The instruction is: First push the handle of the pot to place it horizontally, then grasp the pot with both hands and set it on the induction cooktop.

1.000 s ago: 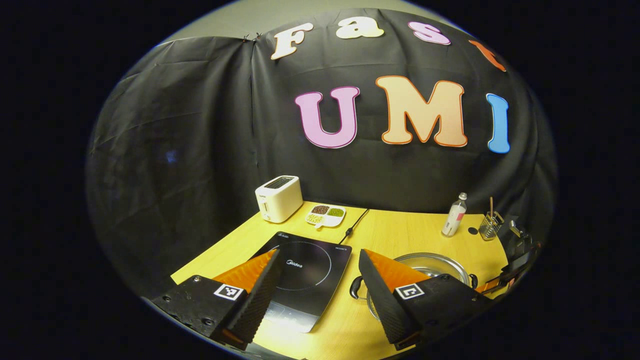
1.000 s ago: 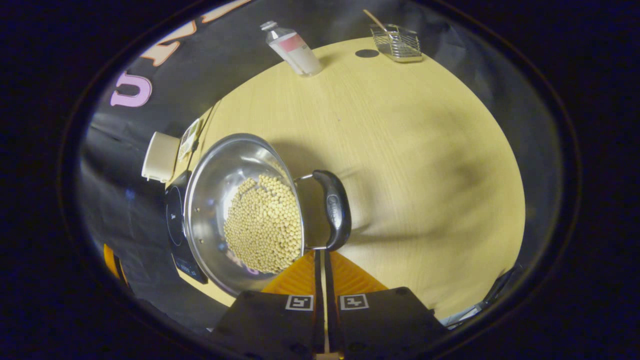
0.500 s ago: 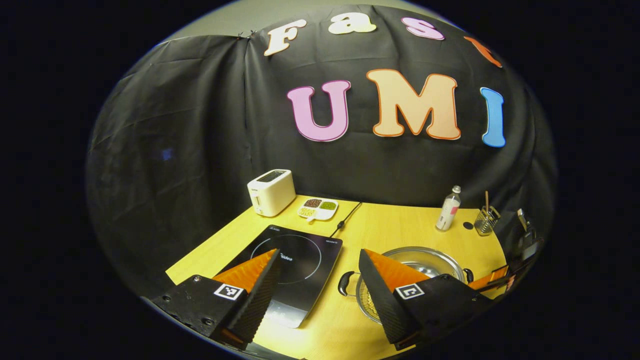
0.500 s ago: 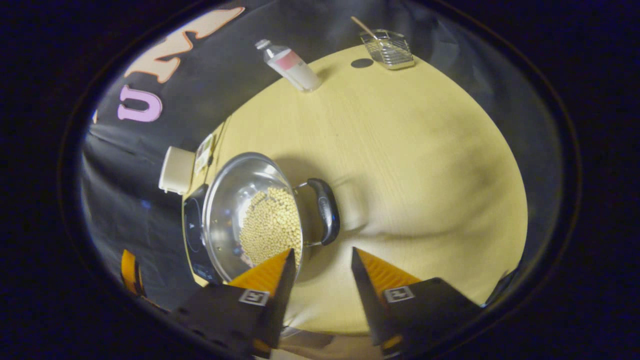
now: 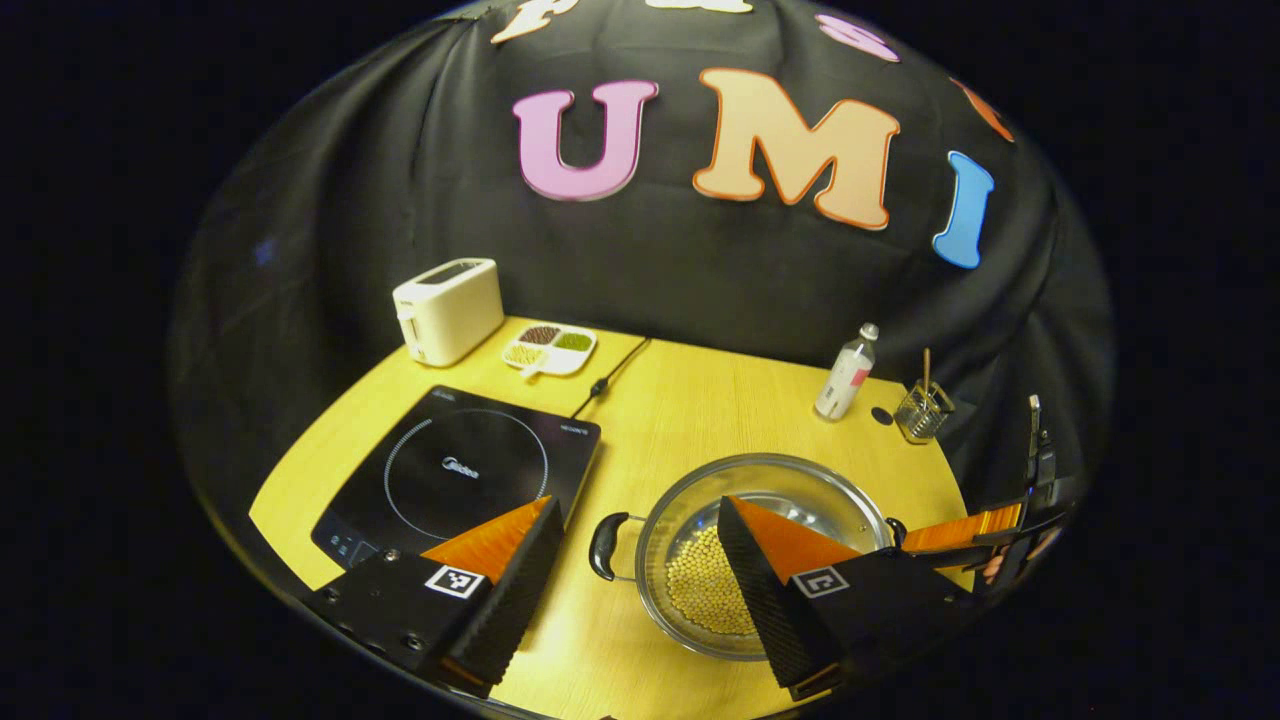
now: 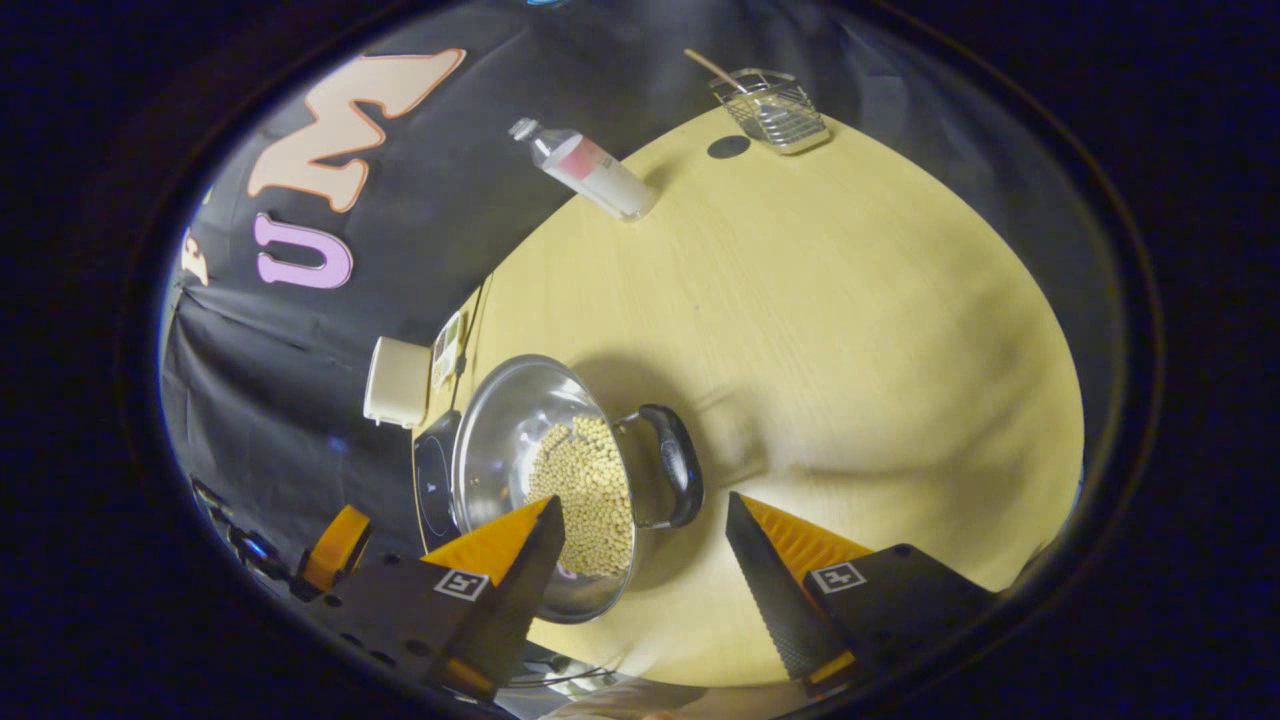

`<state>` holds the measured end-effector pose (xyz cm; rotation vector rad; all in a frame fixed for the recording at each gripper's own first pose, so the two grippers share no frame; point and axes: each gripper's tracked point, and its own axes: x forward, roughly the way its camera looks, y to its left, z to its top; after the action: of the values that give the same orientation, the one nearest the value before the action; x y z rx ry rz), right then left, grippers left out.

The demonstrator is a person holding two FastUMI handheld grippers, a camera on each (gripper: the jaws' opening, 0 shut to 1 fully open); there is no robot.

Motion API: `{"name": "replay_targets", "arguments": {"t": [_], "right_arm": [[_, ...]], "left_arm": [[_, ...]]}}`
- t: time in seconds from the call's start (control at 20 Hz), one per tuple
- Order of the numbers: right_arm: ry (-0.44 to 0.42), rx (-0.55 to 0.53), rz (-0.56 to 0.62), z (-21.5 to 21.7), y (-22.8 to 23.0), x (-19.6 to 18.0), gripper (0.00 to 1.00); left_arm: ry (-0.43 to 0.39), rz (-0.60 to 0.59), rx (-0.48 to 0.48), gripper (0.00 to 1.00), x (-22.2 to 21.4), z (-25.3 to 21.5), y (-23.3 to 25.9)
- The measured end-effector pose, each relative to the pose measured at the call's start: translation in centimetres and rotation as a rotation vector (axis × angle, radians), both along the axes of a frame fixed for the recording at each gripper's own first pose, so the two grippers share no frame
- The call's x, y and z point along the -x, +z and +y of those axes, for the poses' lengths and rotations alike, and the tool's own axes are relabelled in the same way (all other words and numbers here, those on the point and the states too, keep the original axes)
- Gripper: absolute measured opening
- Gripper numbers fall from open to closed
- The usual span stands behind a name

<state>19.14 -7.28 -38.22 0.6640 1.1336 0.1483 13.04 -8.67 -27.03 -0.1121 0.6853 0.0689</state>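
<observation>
Both claws gape wide: the left claw [image 5: 634, 560] and right claw [image 6: 645, 560] flank the pot [image 5: 765, 550] (beans inside) at lower centre, apparently lining up on its handles.

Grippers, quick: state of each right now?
Left gripper: open, holding nothing, near the pot.
Right gripper: open, holding nothing, before the pot's handle.

We count one pot [image 5: 765, 500] with two handles, holding many small beans we cannot number. There is one induction cooktop [image 5: 465, 470], one toaster [image 5: 447, 310], one divided dish [image 5: 550, 349] with, it seems, three compartments, one bottle [image 5: 846, 372], one wire holder [image 5: 923, 411] with one stick, and one table [image 5: 700, 400]. We see two grippers: the left gripper [image 5: 632, 575] and the right gripper [image 6: 645, 575].
</observation>
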Motion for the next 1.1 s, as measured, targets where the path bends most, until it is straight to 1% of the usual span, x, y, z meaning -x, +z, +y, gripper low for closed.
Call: {"name": "replay_targets", "arguments": {"t": [0.2, 0.35, 0.4, 0.45, 0.5, 0.65, 0.7, 0.75, 0.8, 0.85, 0.9, 1.05, 1.1], "right_arm": [[0.037, -0.01, 0.021, 1.0, -1.3, -0.3, 1.0], [0.047, -0.026, 0.041, 1.8, -2.4, -0.8, 0.99], [0.052, -0.032, 0.05, 2.0, -2.8, -1.1, 0.99], [0.053, -0.036, 0.058, 2.1, -3.2, -1.2, 0.99], [0.057, -0.038, 0.068, 2.3, -3.6, -1.4, 0.99], [0.078, -0.039, 0.099, 2.9, -4.9, -1.3, 0.98], [0.084, -0.041, 0.104, 3.1, -5.2, -1.4, 0.88], [0.087, -0.046, 0.108, 3.3, -5.4, -1.5, 0.88], [0.084, -0.051, 0.111, 3.5, -5.5, -1.6, 0.87], [0.083, -0.054, 0.117, 3.6, -5.8, -1.8, 0.83], [0.09, -0.058, 0.122, 3.8, -5.9, -1.8, 0.75], [0.109, -0.051, 0.132, 4.0, -6.7, -1.7, 0.75], [0.108, -0.048, 0.129, 3.9, -6.8, -1.8, 0.75]], "left_arm": [[0.013, 0.121, 0.074, 0.97, -1.6, 0.1, -4.1], [0.014, 0.221, 0.104, 0.97, -1.4, 0.3, -7.0], [0.012, 0.253, 0.104, 0.97, -1.3, 0.4, -7.9], [0.013, 0.283, 0.099, 1.0, -1.1, 0.8, -8.6], [0.014, 0.309, 0.092, 0.97, -1.0, 1.0, -9.2], [-0.012, 0.367, 0.085, 0.96, -1.1, 0.7, -11.0], [-0.018, 0.385, 0.084, 1.0, -1.2, 0.5, -11.5], [-0.024, 0.398, 0.088, 0.96, -1.3, 0.4, -11.9], [-0.029, 0.409, 0.094, 0.95, -1.4, 0.1, -12.2], [-0.029, 0.424, 0.083, 0.94, -1.5, 0.2, -12.7], [-0.032, 0.443, 0.073, 0.93, -1.3, 0.2, -13.0], [-0.037, 0.479, 0.05, 0.87, -1.3, 0.6, -14.0], [-0.034, 0.491, 0.048, 0.81, -1.3, 0.8, -14.2]]}}
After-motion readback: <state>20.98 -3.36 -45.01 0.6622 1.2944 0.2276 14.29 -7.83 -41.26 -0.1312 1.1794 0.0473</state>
